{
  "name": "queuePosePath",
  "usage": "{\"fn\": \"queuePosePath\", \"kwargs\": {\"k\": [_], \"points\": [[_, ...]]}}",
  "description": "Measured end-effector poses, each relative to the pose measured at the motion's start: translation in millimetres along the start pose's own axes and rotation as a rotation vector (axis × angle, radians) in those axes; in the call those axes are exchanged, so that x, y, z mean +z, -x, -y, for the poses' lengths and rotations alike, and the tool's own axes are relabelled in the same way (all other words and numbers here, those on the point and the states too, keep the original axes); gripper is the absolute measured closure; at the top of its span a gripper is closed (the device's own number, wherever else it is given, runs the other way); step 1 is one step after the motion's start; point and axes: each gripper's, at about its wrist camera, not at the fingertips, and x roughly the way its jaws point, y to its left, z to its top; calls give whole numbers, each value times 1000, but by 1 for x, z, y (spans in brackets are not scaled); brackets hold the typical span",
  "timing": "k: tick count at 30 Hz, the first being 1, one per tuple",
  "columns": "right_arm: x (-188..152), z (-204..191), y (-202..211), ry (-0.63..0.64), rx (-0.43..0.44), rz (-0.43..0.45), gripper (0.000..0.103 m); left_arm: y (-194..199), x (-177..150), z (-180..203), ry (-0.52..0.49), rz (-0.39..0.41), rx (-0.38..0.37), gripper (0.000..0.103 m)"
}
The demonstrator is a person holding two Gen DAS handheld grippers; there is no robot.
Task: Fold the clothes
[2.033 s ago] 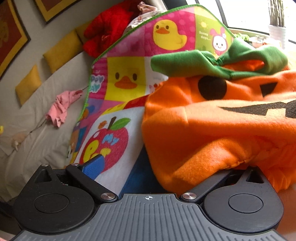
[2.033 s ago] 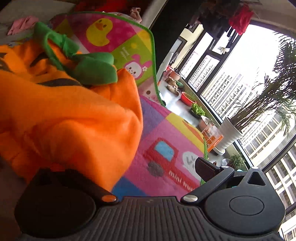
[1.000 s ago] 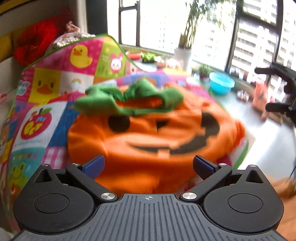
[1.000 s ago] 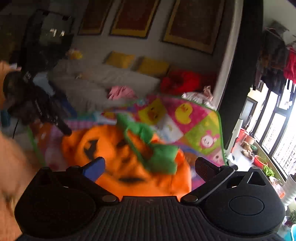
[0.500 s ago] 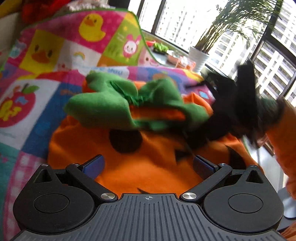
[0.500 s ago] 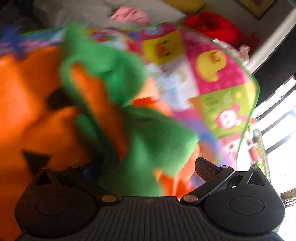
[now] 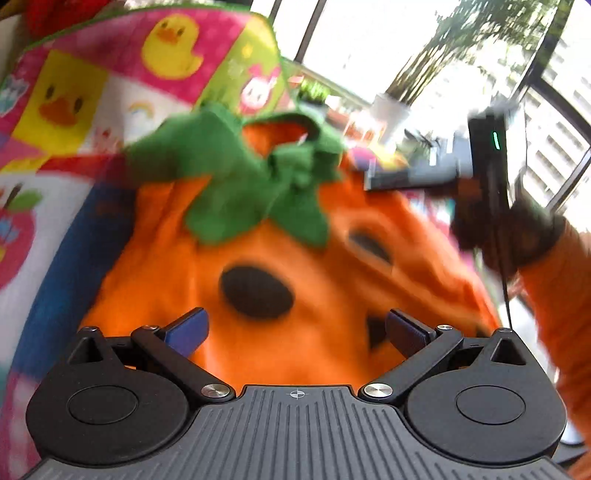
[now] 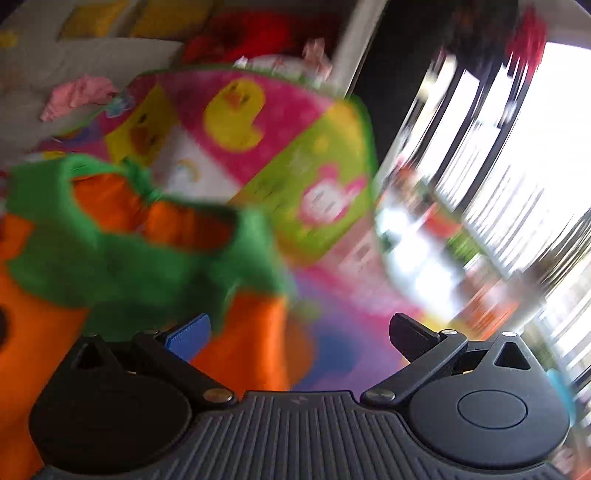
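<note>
An orange pumpkin costume (image 7: 295, 258) with black face patches and a green leaf collar (image 7: 240, 177) lies on a colourful play mat (image 7: 66, 99). My left gripper (image 7: 295, 330) is open just above the costume's front, nothing between its fingers. In the left wrist view the other gripper's body (image 7: 443, 166) hovers at the costume's far right, held by a gloved hand (image 7: 517, 236) in an orange sleeve. My right gripper (image 8: 299, 334) is open beside the green collar (image 8: 122, 258), above the costume's orange edge (image 8: 243, 343). Both views are motion-blurred.
The mat (image 8: 258, 122) runs up against a pale sofa (image 8: 55, 62) with yellow cushions, a pink garment (image 8: 77, 94) and a red pile (image 8: 251, 33). Large windows (image 8: 517, 184) and potted plants (image 7: 391, 107) stand to the right.
Both grippers let go of the costume's lower edge and rose, open. They then came down at the collar end; the right gripper has now slid off the collar toward the mat.
</note>
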Motion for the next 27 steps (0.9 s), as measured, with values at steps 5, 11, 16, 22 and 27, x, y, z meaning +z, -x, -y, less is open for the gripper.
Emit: {"fn": "queuePosePath", "kwargs": {"k": [5, 11, 16, 22, 27], "points": [[-25, 3, -11, -107, 135, -122, 0, -42, 19, -26, 83, -7, 90, 0], [-34, 6, -18, -215, 191, -170, 0, -38, 26, -66, 266, 55, 44, 0], [-30, 2, -21, -207, 147, -189, 0, -33, 22, -69, 298, 40, -7, 0], [-22, 8, -26, -179, 177, -227, 0, -1, 26, -34, 143, 83, -33, 0], [-25, 13, -21, -154, 236, -190, 0, -3, 59, -23, 103, 189, -77, 0]]}}
